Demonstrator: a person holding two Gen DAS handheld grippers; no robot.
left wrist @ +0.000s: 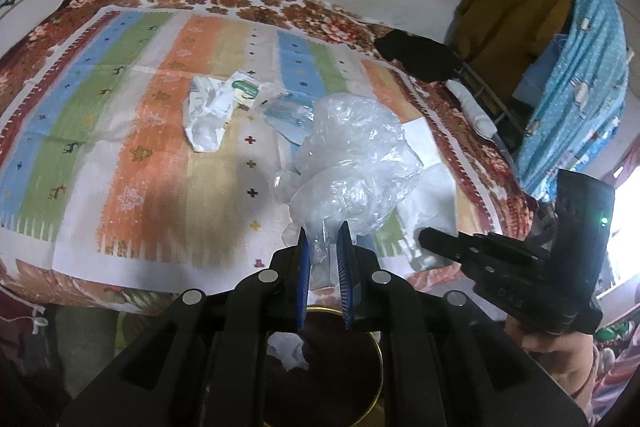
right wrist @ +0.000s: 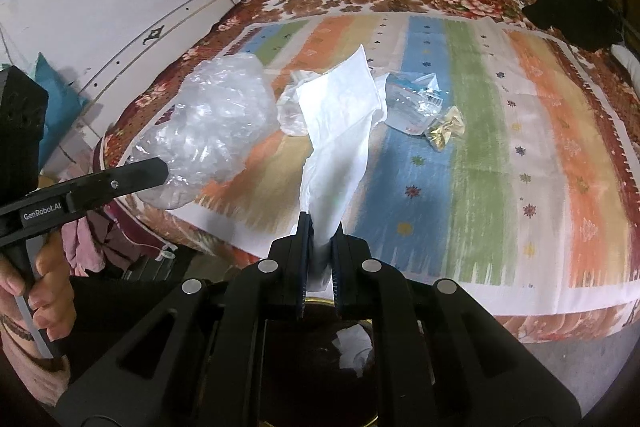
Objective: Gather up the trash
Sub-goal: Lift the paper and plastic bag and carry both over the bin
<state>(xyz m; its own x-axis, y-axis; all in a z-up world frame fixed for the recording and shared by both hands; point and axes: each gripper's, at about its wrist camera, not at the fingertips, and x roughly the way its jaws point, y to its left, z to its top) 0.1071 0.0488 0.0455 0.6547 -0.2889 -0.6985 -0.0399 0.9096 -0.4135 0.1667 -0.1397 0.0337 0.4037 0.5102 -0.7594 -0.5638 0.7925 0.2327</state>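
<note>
Seen first from the left wrist view, the left gripper [left wrist: 323, 251] has its jaws pinching the lower tail of a crumpled clear plastic bag [left wrist: 352, 167], which balloons up and rightward from the blue pads toward the centre of the frame and hides part of the striped bedspread [left wrist: 132, 147] behind it. Farther up the bed lie a white crumpled bag [left wrist: 206, 115] and, just right of it, a clear blue-printed wrapper [left wrist: 288, 113], partly covered by the held bag. Below the jaws, a dark round bin with a brass-coloured rim [left wrist: 378, 359] is mostly blocked by the gripper body; a white scrap [left wrist: 290, 351] lies inside. At lower right the right gripper [left wrist: 440, 241] shows side-on, its tip over a blurred white patch, so its grip cannot be read here. From the right wrist view, the right gripper [right wrist: 320, 247] has its jaws pressed on a white tissue sheet [right wrist: 340, 131], whose long axis rises from the jaws toward the frame's upper middle. It screens a clear crumpled scrap [right wrist: 290, 115] behind it. Only this view shows a small gold foil wrapper [right wrist: 444, 127] beside the blue-printed wrapper [right wrist: 412, 103]. At left, the left gripper [right wrist: 160, 169] and the clear bag [right wrist: 216, 131] appear, the handle gripped by a hand [right wrist: 48, 287] cut off by the edge. The bin's rim [right wrist: 320, 302] peeks out beneath.
</note>
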